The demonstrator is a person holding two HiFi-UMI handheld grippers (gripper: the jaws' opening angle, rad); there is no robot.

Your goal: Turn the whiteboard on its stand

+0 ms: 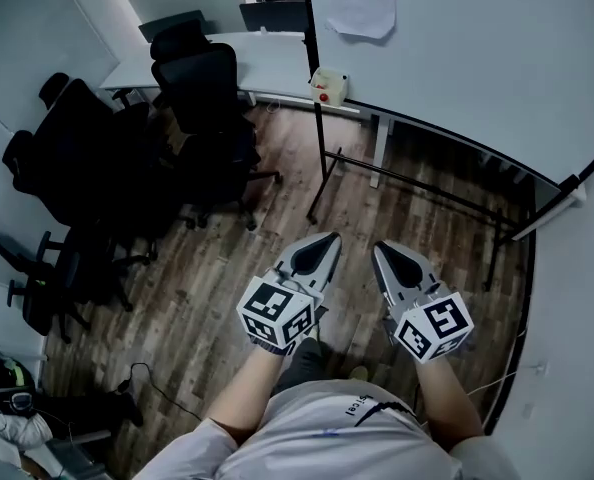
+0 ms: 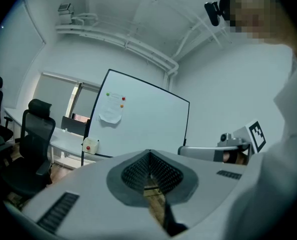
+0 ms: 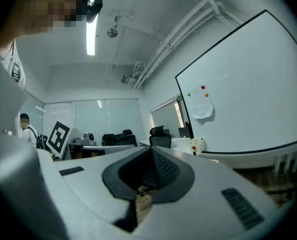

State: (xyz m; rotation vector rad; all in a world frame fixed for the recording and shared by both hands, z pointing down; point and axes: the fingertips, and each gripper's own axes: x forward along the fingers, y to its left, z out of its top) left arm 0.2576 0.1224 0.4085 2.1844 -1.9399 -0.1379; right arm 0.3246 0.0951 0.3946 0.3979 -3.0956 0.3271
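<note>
The whiteboard (image 1: 477, 58) stands on its black-legged stand (image 1: 322, 163) ahead of me, a sheet of paper (image 1: 362, 8) pinned near its top by magnets. It also fills the middle of the left gripper view as the whiteboard (image 2: 143, 124) and the right side of the right gripper view as the whiteboard (image 3: 248, 99). My left gripper (image 1: 322, 240) and right gripper (image 1: 382, 250) hang side by side close to my body, well short of the board, pointing toward it. Both are shut with nothing between the jaws, as seen at the left gripper (image 2: 149, 156) and the right gripper (image 3: 151, 156).
Several black office chairs (image 1: 202, 98) crowd the left, in front of a white desk (image 1: 257, 63). A small white box with a red dot (image 1: 328, 86) sits at the board's lower edge. A cable (image 1: 167, 393) lies on the wood floor. A white wall (image 1: 577, 298) closes the right side.
</note>
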